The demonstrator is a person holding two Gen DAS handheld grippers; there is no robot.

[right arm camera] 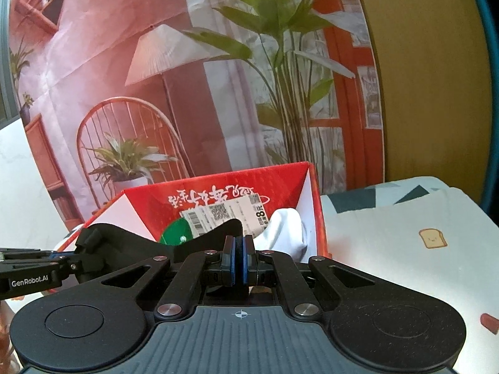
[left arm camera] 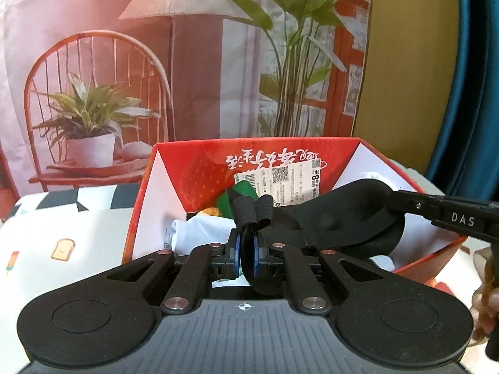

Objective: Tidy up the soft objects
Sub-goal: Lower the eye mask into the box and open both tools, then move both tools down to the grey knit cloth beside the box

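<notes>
A black sleep mask [left arm camera: 343,212] hangs stretched over an open red strawberry-print box [left arm camera: 312,159]. My left gripper [left arm camera: 248,249] is shut on the mask's black strap end. My right gripper [right arm camera: 239,258] is shut on the mask's other edge; it also enters the left wrist view from the right [left arm camera: 396,201]. In the right wrist view the mask [right arm camera: 131,243] runs left to the other gripper [right arm camera: 62,261]. A white cloth [left arm camera: 199,233] lies inside the box, also seen in the right wrist view [right arm camera: 287,233].
The box [right arm camera: 218,196] stands on a white patterned tablecloth [right arm camera: 405,249] with toast prints. A printed backdrop of a chair and plants [left arm camera: 93,109] stands close behind the box. A blue curtain [left arm camera: 474,93] hangs at the right.
</notes>
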